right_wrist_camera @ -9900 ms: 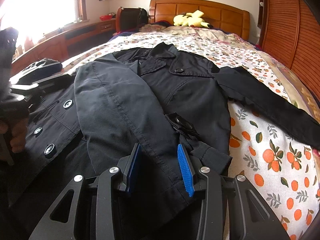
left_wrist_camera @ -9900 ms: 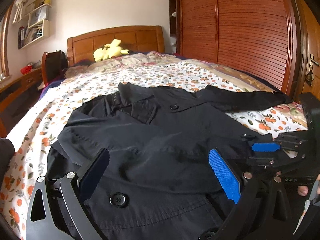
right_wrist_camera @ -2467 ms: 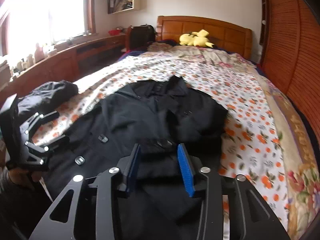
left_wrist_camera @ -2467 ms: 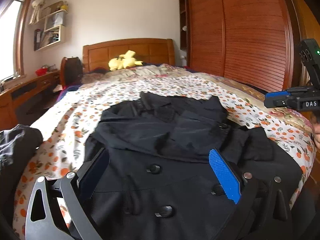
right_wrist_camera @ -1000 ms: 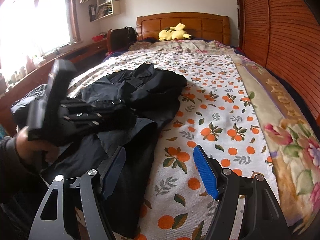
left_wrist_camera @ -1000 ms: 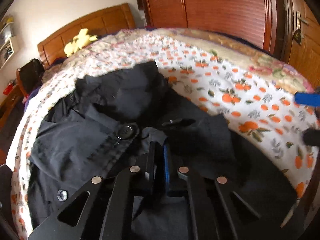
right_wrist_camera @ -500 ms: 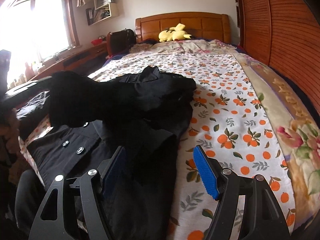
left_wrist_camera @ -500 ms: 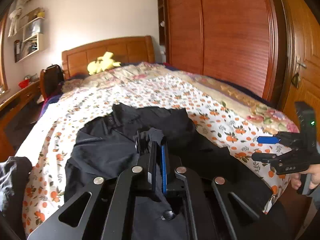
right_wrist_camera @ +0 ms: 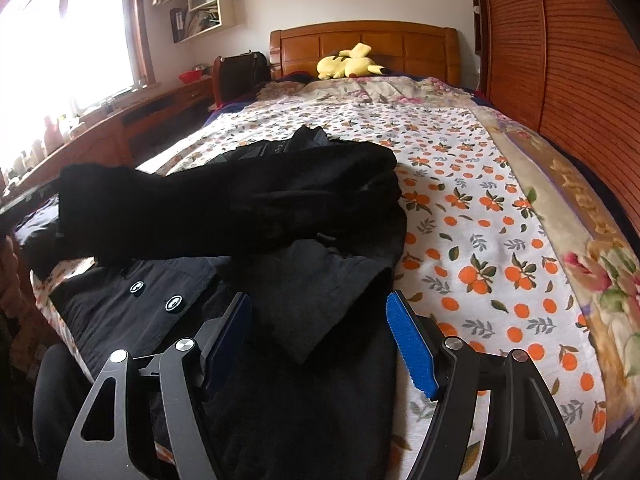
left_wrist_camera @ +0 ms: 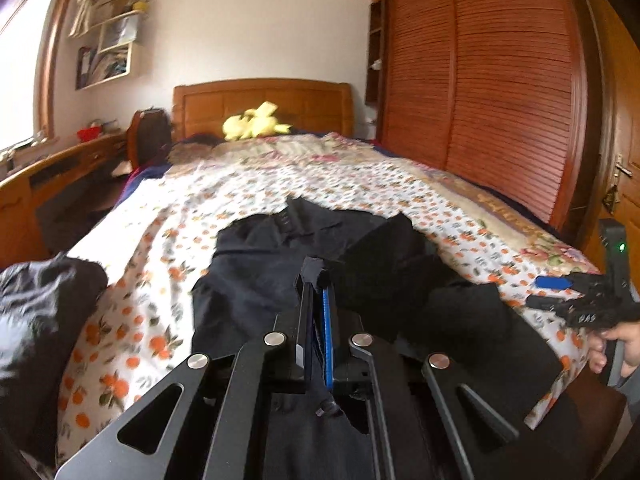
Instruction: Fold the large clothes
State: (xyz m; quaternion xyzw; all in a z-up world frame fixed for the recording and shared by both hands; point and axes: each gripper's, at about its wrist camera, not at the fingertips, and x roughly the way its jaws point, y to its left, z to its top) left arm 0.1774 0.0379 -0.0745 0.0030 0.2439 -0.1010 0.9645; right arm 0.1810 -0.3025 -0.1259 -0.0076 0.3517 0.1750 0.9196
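A black buttoned coat (left_wrist_camera: 256, 280) lies on the bed at its foot end, with its lower part hanging over the edge; it also shows in the right wrist view (right_wrist_camera: 312, 304). My left gripper (left_wrist_camera: 318, 280) is shut on one coat sleeve (right_wrist_camera: 224, 208) and holds it lifted, stretched across the coat to the left. My right gripper (right_wrist_camera: 318, 320) is open and empty, low over the coat's lower right part near a folded cuff (right_wrist_camera: 332, 300). It shows in the left wrist view (left_wrist_camera: 576, 300) at the right, off the bed's corner.
The bed has an orange-print sheet (right_wrist_camera: 480, 208) and a wooden headboard (right_wrist_camera: 364, 46) with a yellow plush toy (right_wrist_camera: 348, 62). A wooden slatted wardrobe (left_wrist_camera: 500, 92) runs along the right. A desk (right_wrist_camera: 160, 108) and window are left. Another dark garment (left_wrist_camera: 36, 308) lies at the left.
My left gripper, shut on the sleeve since a second ago, has lifted it and carried it leftward across the coat. The right gripper has stayed open near the coat's right edge.
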